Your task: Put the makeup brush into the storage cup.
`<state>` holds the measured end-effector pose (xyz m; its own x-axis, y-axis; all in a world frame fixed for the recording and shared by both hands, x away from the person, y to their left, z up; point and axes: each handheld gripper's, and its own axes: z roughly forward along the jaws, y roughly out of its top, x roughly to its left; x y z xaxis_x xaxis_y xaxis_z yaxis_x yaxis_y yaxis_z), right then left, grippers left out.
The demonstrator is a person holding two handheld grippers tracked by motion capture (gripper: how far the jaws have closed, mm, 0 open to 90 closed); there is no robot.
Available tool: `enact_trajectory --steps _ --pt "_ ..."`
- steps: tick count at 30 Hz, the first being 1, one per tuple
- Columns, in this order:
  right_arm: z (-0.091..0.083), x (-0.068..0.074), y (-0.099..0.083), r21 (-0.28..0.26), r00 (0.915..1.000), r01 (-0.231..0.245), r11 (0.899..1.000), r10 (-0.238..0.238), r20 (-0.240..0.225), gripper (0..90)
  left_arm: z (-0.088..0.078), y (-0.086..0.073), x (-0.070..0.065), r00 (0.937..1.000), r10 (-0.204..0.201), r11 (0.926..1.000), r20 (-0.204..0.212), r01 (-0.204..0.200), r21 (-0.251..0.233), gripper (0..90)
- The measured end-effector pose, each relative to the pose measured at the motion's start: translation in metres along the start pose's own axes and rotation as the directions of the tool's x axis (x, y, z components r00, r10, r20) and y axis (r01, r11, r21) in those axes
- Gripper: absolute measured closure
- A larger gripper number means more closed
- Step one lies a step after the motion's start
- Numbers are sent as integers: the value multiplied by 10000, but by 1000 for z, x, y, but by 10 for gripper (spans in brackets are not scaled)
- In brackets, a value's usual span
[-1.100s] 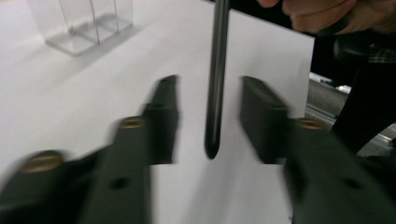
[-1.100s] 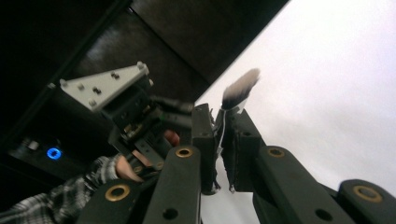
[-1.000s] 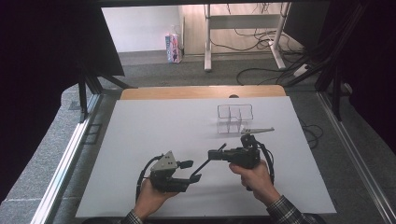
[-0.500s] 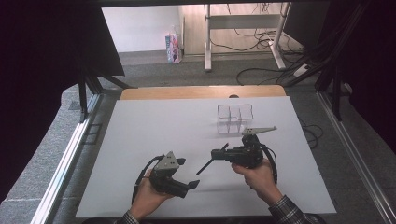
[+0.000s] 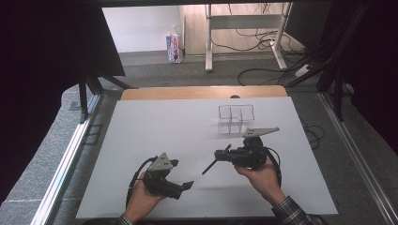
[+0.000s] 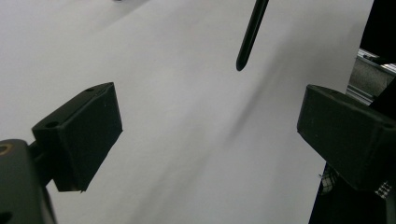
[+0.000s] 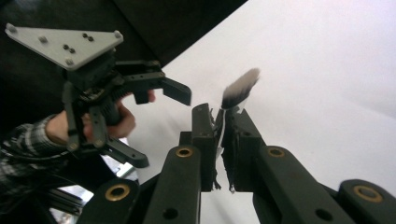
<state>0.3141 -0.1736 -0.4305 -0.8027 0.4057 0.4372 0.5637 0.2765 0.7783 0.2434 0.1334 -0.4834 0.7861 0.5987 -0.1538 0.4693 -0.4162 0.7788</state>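
Black-handled makeup brush [image 5: 212, 165] sits clamped in the right gripper [image 5: 224, 155] at centre frame; left gripper [image 5: 184, 174], lower left, has just been opening, nothing between its jaws; clear acrylic organizer [image 5: 236, 118] above awaits it.

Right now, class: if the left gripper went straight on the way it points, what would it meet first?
Probably the white table top. The left gripper, its jaws just opened with nothing between them, looks down onto bare surface; the black brush handle hangs off that line, though depth is unclear.
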Motion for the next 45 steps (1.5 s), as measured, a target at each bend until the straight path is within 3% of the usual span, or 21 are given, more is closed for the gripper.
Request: enact_trajectory --steps 14,21,30,34,45 --pt "-6 3 2 143 9940 801 9967 -809 729 829 -12 -10 5 9991 -213 9997 -358 217 107 59" --pt "-11 3 4 166 9884 902 9958 -916 1212 829 -16 -16 5 9970 17 9994 -772 11 358 42" --pt "-17 2 4 236 9777 1188 9926 -1211 1717 828 -21 -23 5 9955 17 9991 -950 24 431 24" --pt "-20 3 4 283 9679 1428 9893 -1456 2049 828 -24 -26 8 9954 -111 9992 -948 147 365 20" --pt "-25 1 4 411 9536 1659 9853 -1709 2478 828 -30 -31 11 9921 -162 9986 -1245 223 477 15"
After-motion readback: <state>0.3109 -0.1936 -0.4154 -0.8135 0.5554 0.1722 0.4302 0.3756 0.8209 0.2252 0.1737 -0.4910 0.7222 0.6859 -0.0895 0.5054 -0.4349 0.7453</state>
